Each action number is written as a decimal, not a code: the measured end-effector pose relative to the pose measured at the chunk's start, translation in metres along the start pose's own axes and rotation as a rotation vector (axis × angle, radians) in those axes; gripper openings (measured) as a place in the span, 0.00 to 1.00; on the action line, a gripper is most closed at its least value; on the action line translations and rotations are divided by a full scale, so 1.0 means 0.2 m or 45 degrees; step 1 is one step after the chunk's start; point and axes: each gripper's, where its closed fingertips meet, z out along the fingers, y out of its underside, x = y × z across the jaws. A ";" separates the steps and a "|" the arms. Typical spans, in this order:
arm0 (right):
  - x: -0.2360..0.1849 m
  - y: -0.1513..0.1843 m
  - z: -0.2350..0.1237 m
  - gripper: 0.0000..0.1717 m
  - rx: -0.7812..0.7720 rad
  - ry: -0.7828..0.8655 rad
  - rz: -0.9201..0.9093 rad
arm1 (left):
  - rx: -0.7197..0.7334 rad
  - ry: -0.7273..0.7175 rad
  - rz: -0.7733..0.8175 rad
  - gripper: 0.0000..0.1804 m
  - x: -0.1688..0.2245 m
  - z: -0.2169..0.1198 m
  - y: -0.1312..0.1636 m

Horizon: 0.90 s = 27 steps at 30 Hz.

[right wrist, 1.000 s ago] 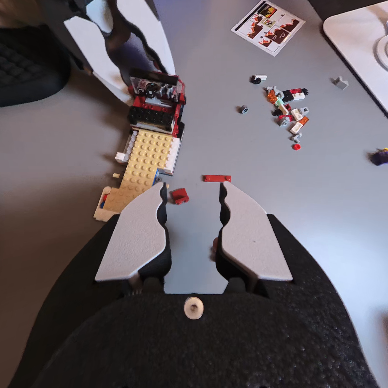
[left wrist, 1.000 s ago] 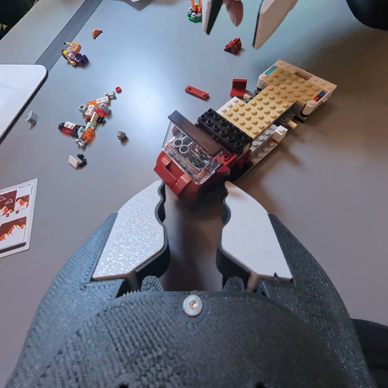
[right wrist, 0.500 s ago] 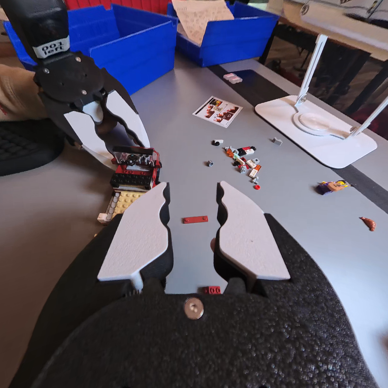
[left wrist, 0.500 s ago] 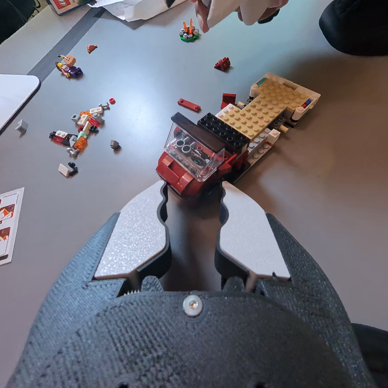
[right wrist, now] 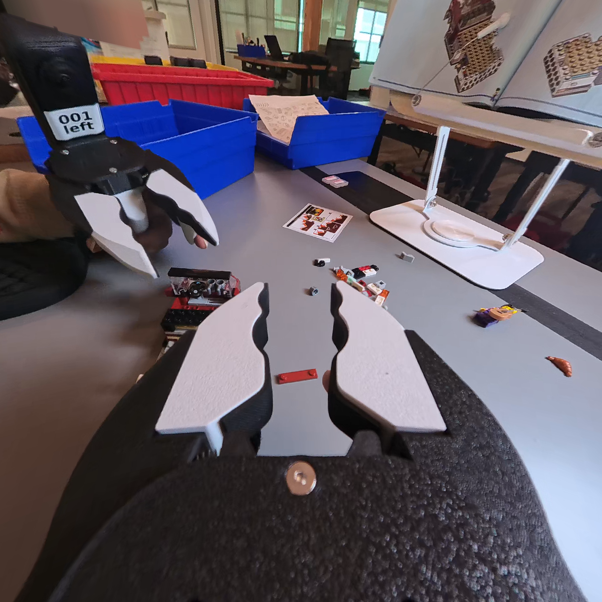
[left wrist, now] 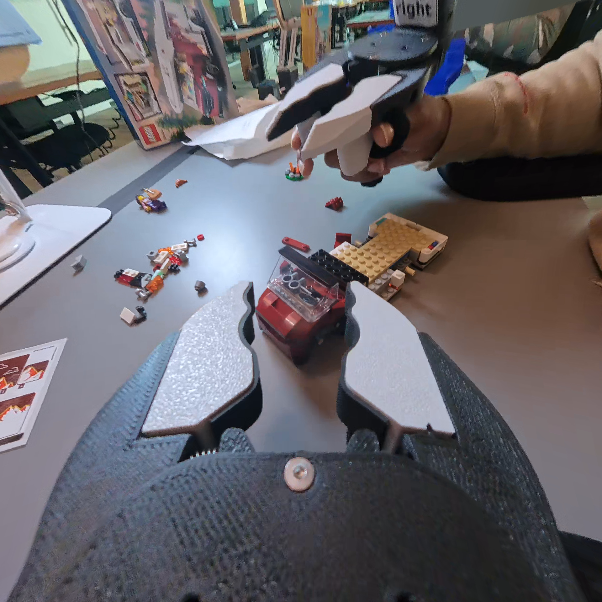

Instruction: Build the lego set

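1. The left gripper (left wrist: 298,293) was open and raised above the table (left wrist: 488,374), its fingers either side of the brick vehicle's (left wrist: 312,303) dark red cab in view but clear of it.
2. The vehicle's long axis ran from the near cab to the far tan deck, angled right.
3. The right gripper (right wrist: 299,290) was open and empty, well above the table; a red plate (right wrist: 297,376) lay below it.
4. The left gripper was nearer the vehicle.

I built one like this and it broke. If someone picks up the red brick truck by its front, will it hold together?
Maybe not. The brick truck is long, with a tan studded floor reaching far behind, so it could sag or snap apart. Its clear windshield looks smooth, probably slippery. It is all small clipped pieces, likely light but fragile.
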 end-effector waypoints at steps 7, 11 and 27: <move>0.06 -0.04 -0.03 0.20 0.077 0.100 0.003 | 0.211 -0.164 -0.016 0.20 -0.10 -0.07 -0.13; 0.16 -0.08 -0.02 0.20 0.085 0.233 -0.034 | 0.310 -0.299 -0.001 0.12 -0.16 -0.14 -0.21; 1.14 -0.72 0.42 0.03 0.204 0.673 -0.242 | 0.189 -0.558 -0.111 0.15 -0.34 -0.18 -0.11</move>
